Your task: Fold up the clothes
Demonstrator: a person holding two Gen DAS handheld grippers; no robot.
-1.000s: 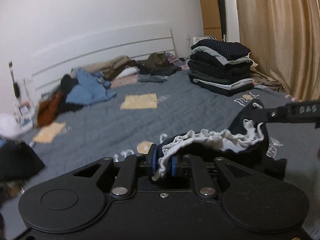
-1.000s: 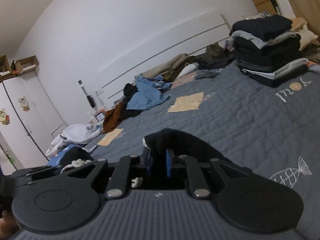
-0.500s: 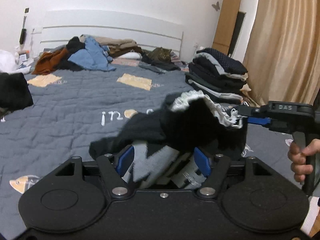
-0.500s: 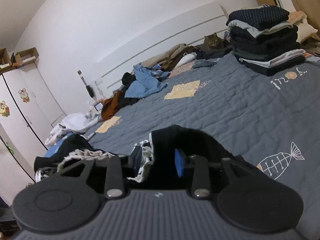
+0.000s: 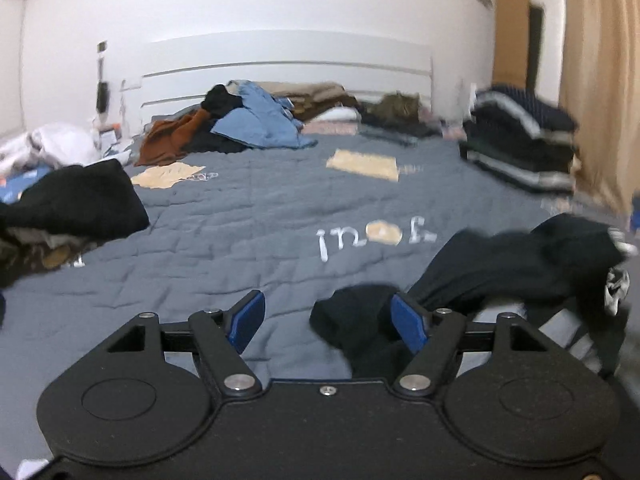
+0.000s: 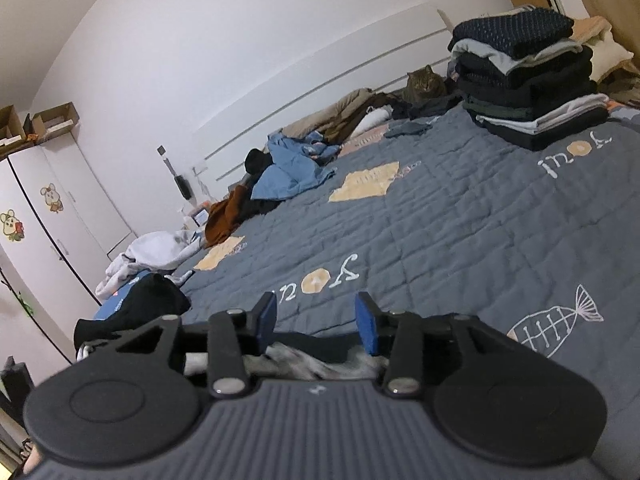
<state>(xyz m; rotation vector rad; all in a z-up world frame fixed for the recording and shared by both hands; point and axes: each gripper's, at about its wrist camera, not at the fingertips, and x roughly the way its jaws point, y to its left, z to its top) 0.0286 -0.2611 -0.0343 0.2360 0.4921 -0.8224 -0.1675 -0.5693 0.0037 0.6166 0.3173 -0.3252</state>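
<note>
1. A plain white wall (image 6: 208, 40) fills the far side of the room, from 10 to 1 o'clock in both views.
2. A white slatted headboard (image 5: 288, 64) stands against it at 12 o'clock.
3. The bed (image 5: 248, 216) is covered with a grey quilted spread bearing white lettering, tan patches and a fish outline (image 6: 556, 324).
4. A white wardrobe (image 6: 48, 216) with cartoon mouse stickers stands at 9 o'clock in the right wrist view, cardboard boxes (image 6: 52, 120) on top.
5. A tan curtain (image 5: 600, 80) hangs at 2 o'clock in the left wrist view, a brown board (image 5: 510, 24) leaning beside it.
6. The light is dim, even and indoor.
</note>
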